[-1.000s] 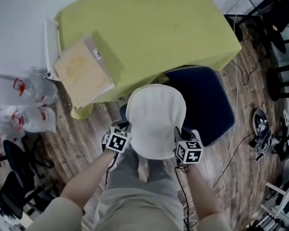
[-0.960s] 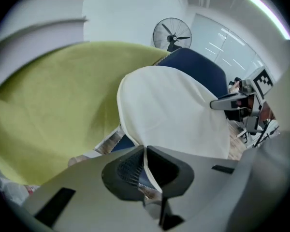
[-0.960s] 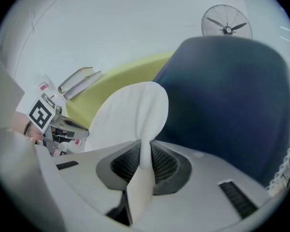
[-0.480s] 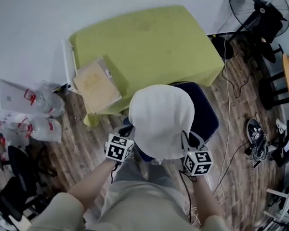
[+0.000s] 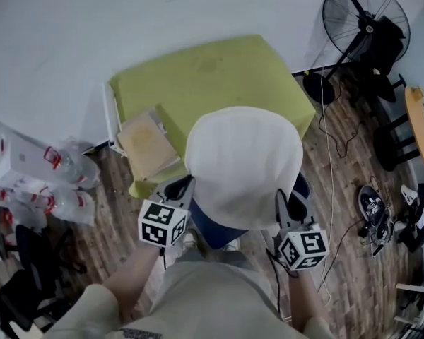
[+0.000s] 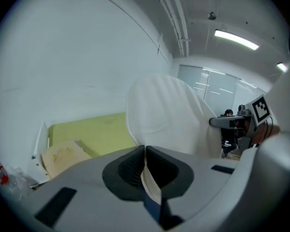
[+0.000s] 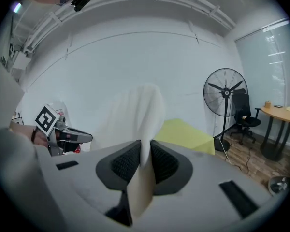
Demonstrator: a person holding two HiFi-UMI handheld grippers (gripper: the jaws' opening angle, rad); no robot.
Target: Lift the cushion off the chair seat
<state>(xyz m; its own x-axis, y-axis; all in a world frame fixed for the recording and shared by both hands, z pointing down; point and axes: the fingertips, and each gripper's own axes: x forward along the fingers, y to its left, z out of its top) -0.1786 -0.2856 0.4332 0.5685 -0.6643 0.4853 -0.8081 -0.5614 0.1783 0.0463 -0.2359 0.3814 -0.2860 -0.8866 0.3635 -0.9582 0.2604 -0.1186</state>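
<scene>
The white cushion (image 5: 244, 162) hangs in the air well above the dark blue chair seat (image 5: 212, 230), which shows only as a strip under its near edge. My left gripper (image 5: 186, 186) is shut on the cushion's left edge and my right gripper (image 5: 285, 207) is shut on its right edge. In the left gripper view the cushion (image 6: 169, 120) rises from between the closed jaws of the left gripper (image 6: 145, 170). In the right gripper view its edge (image 7: 137, 117) stands pinched in the right gripper (image 7: 145, 166).
A table with a yellow-green cloth (image 5: 205, 83) stands beyond the chair, a tan cardboard box (image 5: 148, 143) leaning at its left. A standing fan (image 5: 360, 27) is at the back right. Plastic bags (image 5: 49, 182) lie at the left, cables and shoes (image 5: 374, 207) on the wooden floor at the right.
Both grippers have risen with the cushion, carrying it up off the blue chair seat and closer to the head camera. The cushion now covers most of the seat from view.
</scene>
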